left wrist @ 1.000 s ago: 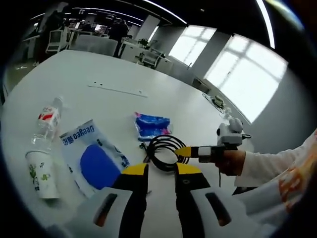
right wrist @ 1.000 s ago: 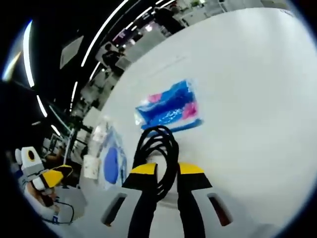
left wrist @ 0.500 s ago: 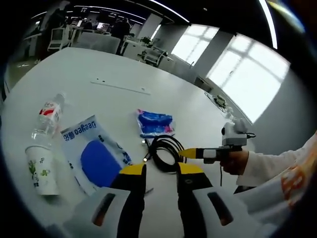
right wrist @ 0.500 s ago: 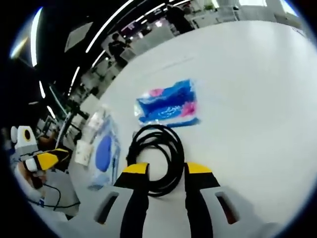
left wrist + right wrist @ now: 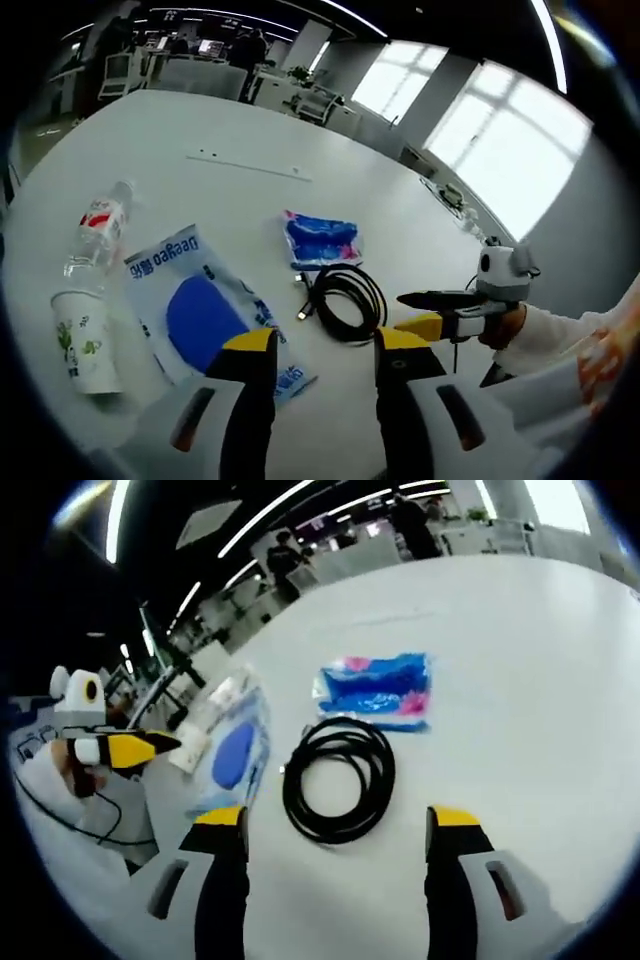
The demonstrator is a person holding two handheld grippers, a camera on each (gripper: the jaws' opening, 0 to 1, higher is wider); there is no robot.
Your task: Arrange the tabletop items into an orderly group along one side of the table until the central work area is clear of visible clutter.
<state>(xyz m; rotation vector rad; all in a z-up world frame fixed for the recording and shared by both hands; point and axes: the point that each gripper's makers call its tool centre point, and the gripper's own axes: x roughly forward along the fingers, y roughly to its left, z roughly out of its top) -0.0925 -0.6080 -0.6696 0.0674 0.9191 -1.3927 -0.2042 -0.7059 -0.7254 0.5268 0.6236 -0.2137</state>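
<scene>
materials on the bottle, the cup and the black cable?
Bottle: clear plastic by the look, see-through and glossy, red and white label. Cup: probably paper, matte white with a green print. Cable: black, likely rubber or plastic sheath, slight sheen, holds a loose coil, plug at one end.

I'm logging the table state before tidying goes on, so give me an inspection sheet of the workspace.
Surface: white table, bare at its far end.
Job's things: coiled black cable lying free; blue tissue pack just beyond it; blue-and-white pouch, plastic bottle and paper cup grouped together.
Clutter: thin white strip lying apart.
Grippers: left gripper open, empty; right gripper open wide, empty, short of the cable.
Cables: the coil is the only one on the table.
Surroundings: open office, desks, bright windows.
</scene>
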